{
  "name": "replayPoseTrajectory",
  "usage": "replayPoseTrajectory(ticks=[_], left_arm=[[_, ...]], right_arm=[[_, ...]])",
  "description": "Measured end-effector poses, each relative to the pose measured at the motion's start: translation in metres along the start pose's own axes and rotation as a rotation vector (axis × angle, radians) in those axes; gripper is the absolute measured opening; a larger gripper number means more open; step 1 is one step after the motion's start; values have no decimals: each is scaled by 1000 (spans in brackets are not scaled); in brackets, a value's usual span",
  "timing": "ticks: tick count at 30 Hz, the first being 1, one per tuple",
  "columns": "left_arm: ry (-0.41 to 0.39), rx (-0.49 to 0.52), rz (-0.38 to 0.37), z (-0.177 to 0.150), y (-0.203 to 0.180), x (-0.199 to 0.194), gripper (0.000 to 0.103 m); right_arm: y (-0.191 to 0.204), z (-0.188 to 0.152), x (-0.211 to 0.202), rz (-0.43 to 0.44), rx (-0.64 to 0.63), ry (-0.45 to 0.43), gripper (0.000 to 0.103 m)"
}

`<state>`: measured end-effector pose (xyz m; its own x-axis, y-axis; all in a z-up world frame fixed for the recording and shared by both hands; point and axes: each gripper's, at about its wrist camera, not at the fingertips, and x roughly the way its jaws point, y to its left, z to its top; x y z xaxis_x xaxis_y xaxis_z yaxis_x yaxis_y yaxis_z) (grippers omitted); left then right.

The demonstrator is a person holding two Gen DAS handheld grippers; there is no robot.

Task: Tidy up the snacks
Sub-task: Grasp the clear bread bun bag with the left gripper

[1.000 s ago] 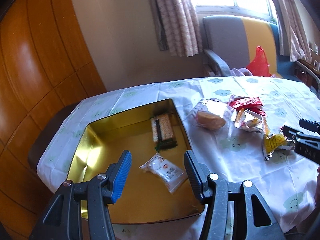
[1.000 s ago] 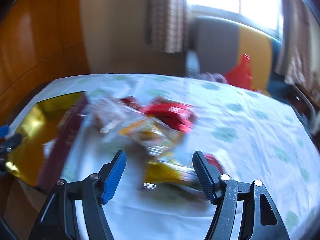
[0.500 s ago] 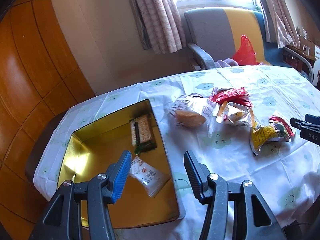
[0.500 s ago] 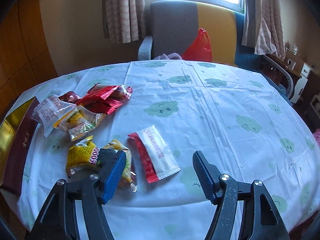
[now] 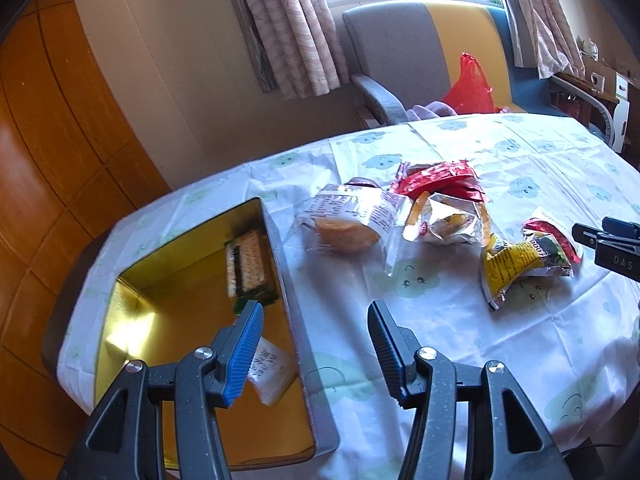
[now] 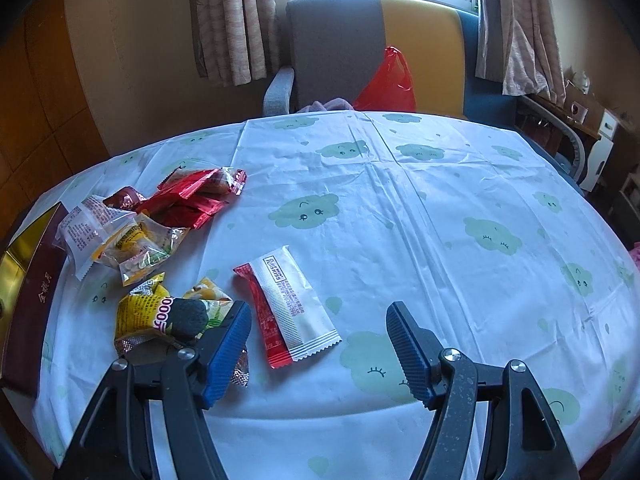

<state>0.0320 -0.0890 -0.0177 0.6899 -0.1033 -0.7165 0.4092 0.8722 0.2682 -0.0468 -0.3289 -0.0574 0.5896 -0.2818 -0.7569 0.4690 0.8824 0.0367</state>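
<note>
Right wrist view: round table [image 6: 440,184] under a cloud-print cloth carries everything, which puts all the snacks at one height and within both hands' range. Gold tin [image 5: 168,304] sits at the table's left edge, open side up, so it reads as the collection bin; a cracker pack [image 5: 246,262] lies against its far wall and a small white sachet [image 5: 272,368] on its floor near the right wall, both laid flat. Loose pile sits mid-table just right of the tin: clear-wrapped pastry [image 5: 352,224], crinkled clear and orange bag [image 6: 138,246] touching it, red foil packs [image 6: 192,196] behind. Closer in, apart from the pile, a yellow pouch [image 6: 160,316] and beside it a red-and-white wafer bar [image 6: 292,304], lying flat and alone. Right gripper [image 6: 318,346] hangs over the bar, angled down, jaws released and empty, the bar's near end in the gap but untouched; likely lined up on it since a flat, isolated pack is the easy pick. Left gripper [image 5: 316,344] straddles the tin's right wall, jaws parted, nothing in them; probably parked there to stay clear of the right hand's lane. Judgement: two items binned, most of the sorting not yet done.
</note>
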Motion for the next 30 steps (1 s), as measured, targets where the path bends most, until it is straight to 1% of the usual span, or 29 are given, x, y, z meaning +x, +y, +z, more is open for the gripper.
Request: replayPoseTrajectory(ticks=[1,2,7,9,12,15,17,20,22,24,26,28,30], left_arm=[[16,-14,-42,2,1,2,56],[36,-38,-108,5,4,6,56],[107,-144,-309,25,8,22,56],[134,-180,-368,35,6,31,56],[177,-229,-412,50,0,49,60],[227,-341,-411,67,4,73,65],[265,-405,-383,78,8,93,75],[324,-470,-338,91,8,124,83],[347,-467,-287,97,6,139,85],[357,-473,-247,102,5,153,91],[371,-481,-209,104,5,164,91],[387,-486,-200,104,4,175,93],[372,-463,-186,105,0,175,92]], right_arm=[[-1,0,1,1,1,1,71],[-2,0,1,3,2,1,71],[-5,2,2,21,13,-8,72],[-5,2,1,27,18,-12,73],[-5,1,1,36,12,-12,74],[-6,1,1,44,12,-13,74],[-8,1,0,45,15,-17,75],[-12,1,1,46,27,-16,75],[-16,2,1,47,33,-18,75],[-19,2,1,48,38,-18,75],[-22,2,2,51,43,-18,76],[-25,2,3,49,44,-10,76],[-27,2,5,48,49,-5,76]])
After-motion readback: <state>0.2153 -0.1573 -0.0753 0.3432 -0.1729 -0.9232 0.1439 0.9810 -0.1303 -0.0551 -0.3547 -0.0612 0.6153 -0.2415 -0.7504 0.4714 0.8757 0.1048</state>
